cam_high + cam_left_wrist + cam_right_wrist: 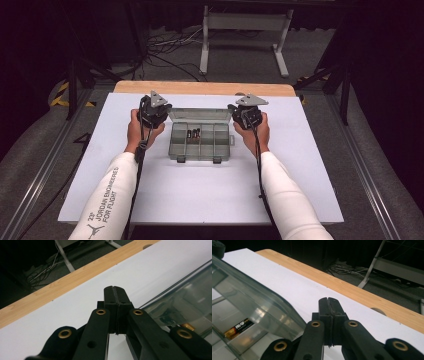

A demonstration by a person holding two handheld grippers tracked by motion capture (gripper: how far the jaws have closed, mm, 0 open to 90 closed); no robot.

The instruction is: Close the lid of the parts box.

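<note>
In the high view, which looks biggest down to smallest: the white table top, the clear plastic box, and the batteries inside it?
1. White table top, by far the largest.
2. Clear plastic box, open, lying between the left gripper and right gripper.
3. Batteries, a small dark cluster in one compartment; too small to rank among themselves.

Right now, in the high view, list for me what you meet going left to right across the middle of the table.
Left gripper → clear compartment box holding batteries → right gripper, all on the white table.
</note>
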